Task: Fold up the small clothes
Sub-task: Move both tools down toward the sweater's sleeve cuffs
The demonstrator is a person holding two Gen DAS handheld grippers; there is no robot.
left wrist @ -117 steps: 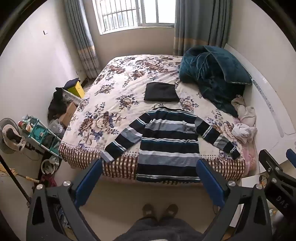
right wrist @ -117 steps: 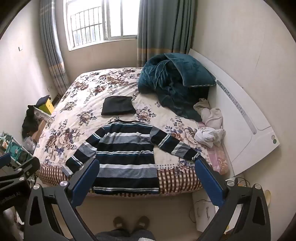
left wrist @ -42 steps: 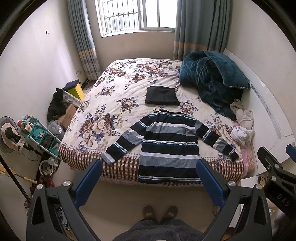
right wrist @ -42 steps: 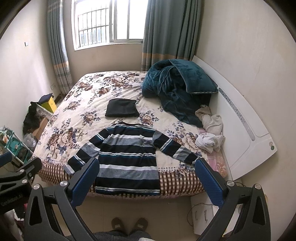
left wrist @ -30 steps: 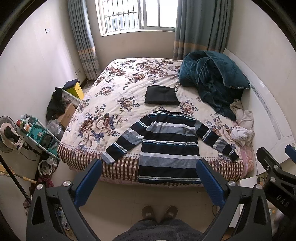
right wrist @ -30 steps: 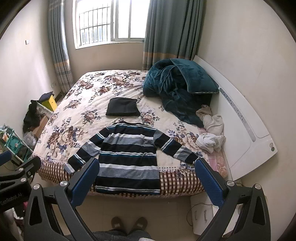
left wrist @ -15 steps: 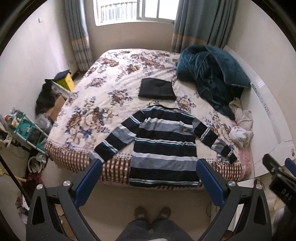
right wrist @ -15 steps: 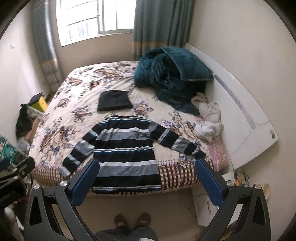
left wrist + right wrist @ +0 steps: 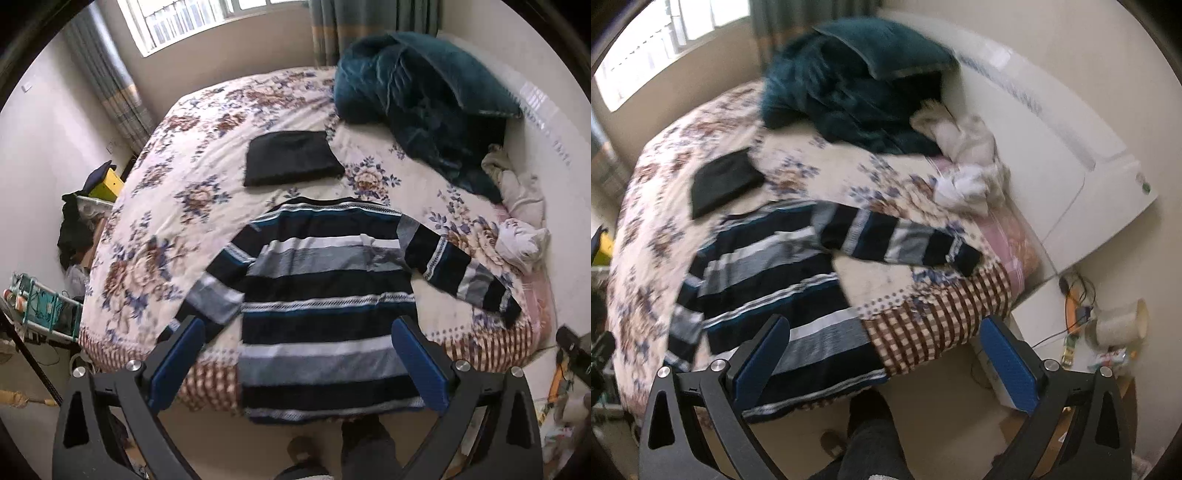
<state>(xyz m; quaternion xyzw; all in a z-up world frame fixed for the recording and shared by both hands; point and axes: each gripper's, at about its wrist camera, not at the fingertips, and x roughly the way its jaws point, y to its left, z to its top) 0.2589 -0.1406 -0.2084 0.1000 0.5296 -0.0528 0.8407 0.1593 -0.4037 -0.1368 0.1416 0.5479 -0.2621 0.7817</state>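
A navy, grey and white striped sweater [image 9: 325, 295] lies flat on the floral bed [image 9: 166, 206], sleeves spread, hem hanging over the front edge. It also shows in the right wrist view [image 9: 768, 280]. A folded black garment [image 9: 291, 158] lies beyond its collar, seen too in the right wrist view [image 9: 724, 184]. My left gripper [image 9: 297, 363] is open and empty above the sweater's hem. My right gripper [image 9: 882, 360] is open and empty over the bed's front right corner, near the right sleeve [image 9: 901, 240].
A teal duvet [image 9: 424, 96] is heaped at the head of the bed, with crumpled white clothes [image 9: 517, 229] beside it. A white headboard [image 9: 1052, 155] stands right. Clutter and a rack [image 9: 40, 310] sit on the floor at left. The person's feet [image 9: 332, 454] stand below.
Both grippers have moved forward and down toward the bed, so the sweater looks larger. The right view has swung right toward the sleeve and is blurred. Both stay open.
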